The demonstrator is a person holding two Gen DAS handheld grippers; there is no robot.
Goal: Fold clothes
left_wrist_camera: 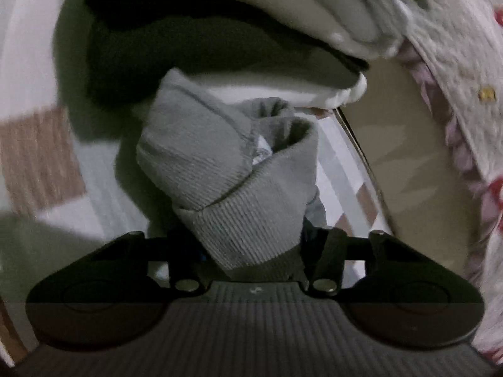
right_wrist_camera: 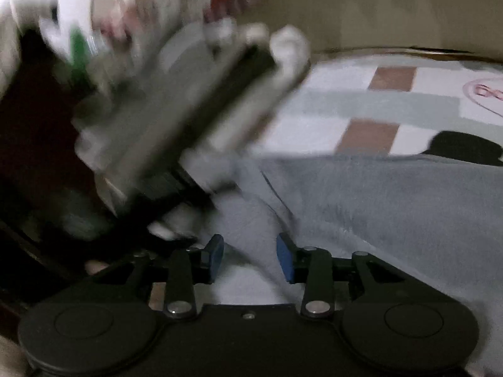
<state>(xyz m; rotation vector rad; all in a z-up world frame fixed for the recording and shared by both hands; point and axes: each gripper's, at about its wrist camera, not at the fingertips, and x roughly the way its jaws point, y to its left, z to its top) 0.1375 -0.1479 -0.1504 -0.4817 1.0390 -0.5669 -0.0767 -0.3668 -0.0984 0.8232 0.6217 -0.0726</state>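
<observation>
Keeping the left gripper (left_wrist_camera: 256,248) clamped on the grey garment's (left_wrist_camera: 226,169) ribbed cuff helps; right gripper (right_wrist_camera: 250,257) fingers stand apart

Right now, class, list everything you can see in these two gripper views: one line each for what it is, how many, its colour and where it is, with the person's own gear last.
Grey ribbed garment: one, grey, bunched between the left gripper's fingers; it also lies flat on the sheet in the right wrist view.
Checked sheet: one, white with grey and brown squares, under the clothes.
Black item: one, black, on the sheet past the grey garment; too little shows to name it.
Floral quilted fabric: one, white with red and pink, at the right edge of the left wrist view.
Left gripper: one, black, shut on the grey ribbed garment.
Right gripper: one, black with blue pads, open over the grey garment.
</observation>
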